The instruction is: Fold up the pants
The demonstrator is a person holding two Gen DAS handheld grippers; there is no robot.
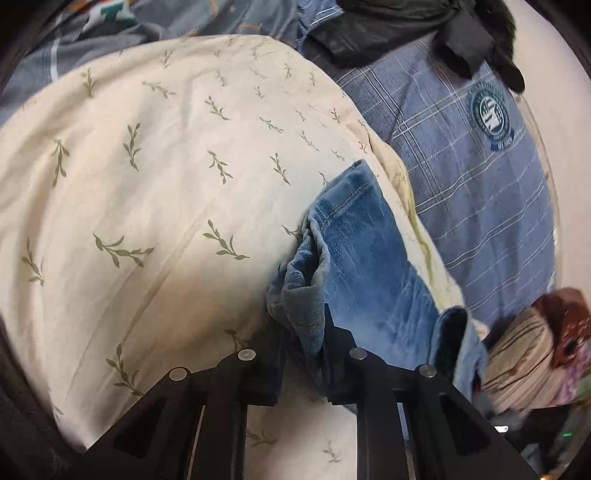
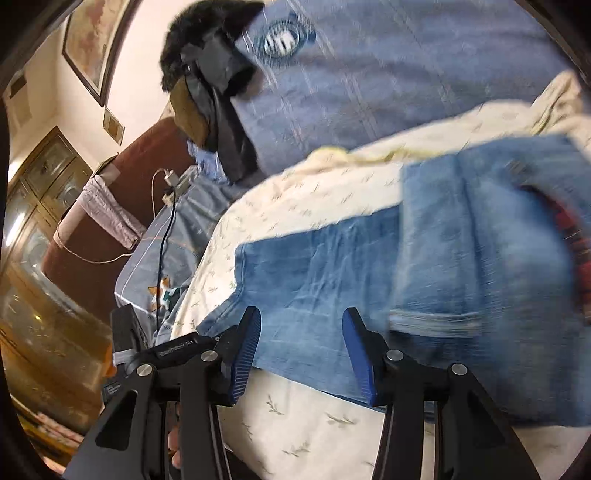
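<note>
Blue denim pants [image 1: 362, 258] lie on a cream leaf-print cover [image 1: 147, 184]. My left gripper [image 1: 306, 332] is shut on a bunched fold of the pants and lifts that edge off the cover. In the right wrist view the pants [image 2: 461, 258] spread across the cover [image 2: 314, 417], with one layer folded over on the right and a leg end toward the left. My right gripper [image 2: 301, 354] is open and empty, its blue-padded fingers [image 2: 245, 354] just above the near edge of the denim.
A blue plaid blanket with a round crest [image 1: 480, 177] lies beyond the cover, with a black garment [image 1: 424, 33] at the far end. A striped cushion [image 1: 517, 362] sits at right. A brown armchair [image 2: 110, 206], charger cable [image 2: 166, 229] and wooden cabinet [image 2: 40, 221] stand beside the bed.
</note>
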